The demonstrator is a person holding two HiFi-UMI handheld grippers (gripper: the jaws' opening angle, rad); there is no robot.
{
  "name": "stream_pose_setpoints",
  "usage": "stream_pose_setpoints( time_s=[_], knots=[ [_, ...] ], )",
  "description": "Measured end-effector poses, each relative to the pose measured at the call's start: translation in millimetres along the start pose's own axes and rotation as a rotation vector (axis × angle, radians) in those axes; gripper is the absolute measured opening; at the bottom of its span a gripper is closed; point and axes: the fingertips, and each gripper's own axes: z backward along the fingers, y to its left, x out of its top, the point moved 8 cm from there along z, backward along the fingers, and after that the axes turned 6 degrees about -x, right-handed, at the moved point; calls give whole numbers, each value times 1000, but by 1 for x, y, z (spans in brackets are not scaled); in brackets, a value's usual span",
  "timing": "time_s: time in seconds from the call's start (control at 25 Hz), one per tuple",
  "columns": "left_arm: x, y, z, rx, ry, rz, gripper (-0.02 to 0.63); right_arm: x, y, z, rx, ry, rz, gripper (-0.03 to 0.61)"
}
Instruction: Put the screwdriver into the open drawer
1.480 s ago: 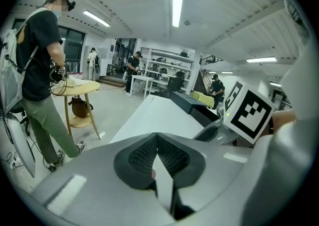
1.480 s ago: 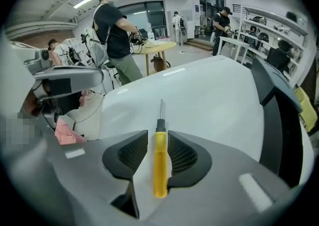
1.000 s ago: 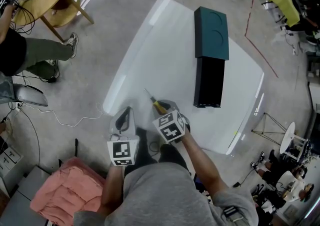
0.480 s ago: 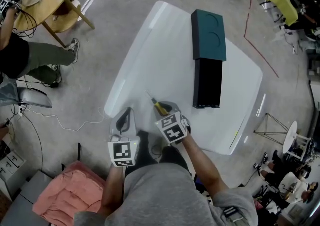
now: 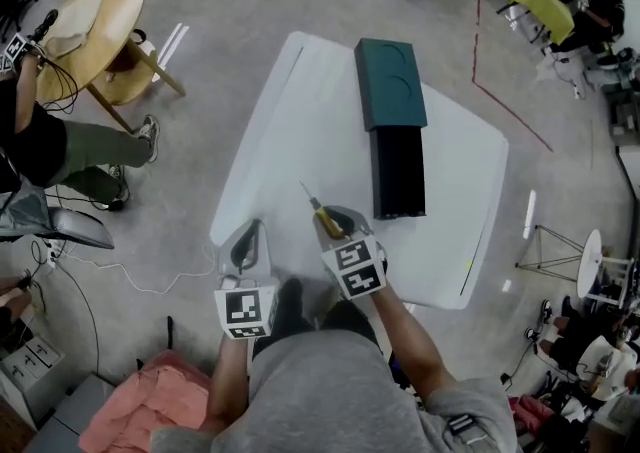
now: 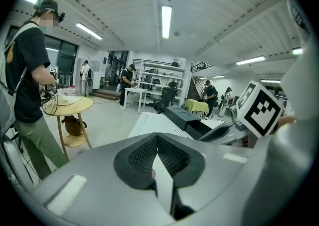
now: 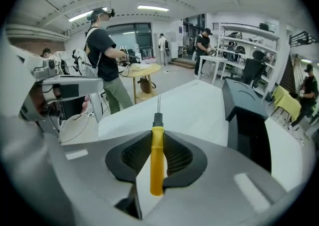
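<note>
**Screwdriver pinched by its handle, near the mouth of the open drawer**

The right gripper (image 5: 338, 223) is clamped on the screwdriver (image 7: 157, 150), with a ribbed pad on each side of the yellow handle and the thin metal shaft jutting past the jaw tips toward the far left. It seems to be held just above the near part of the white table (image 5: 300, 111), just left of the near end of the open drawer (image 5: 398, 176), which stands pulled out of the dark teal cabinet (image 5: 390, 81). The tool looks light and rigid. Its smooth plastic handle could swivel or slip between the pads, so a hold around mid-handle suits it better than one on the narrow shaft. The left gripper (image 6: 157, 142) is pressed together on nothing, at the table's near left edge.
</note>
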Motion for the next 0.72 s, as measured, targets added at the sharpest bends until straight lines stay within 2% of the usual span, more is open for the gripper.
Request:
stream_pose_setpoints(
  time_s=[0.44, 0.72],
  knots=[
    [47, -29, 0, -84, -86, -100, 12, 19, -23, 73, -128, -200, -132, 77],
    [65, -49, -4, -143, -120, -154, 12, 15, -37, 108, -201, -285, -194, 77]
  ],
)
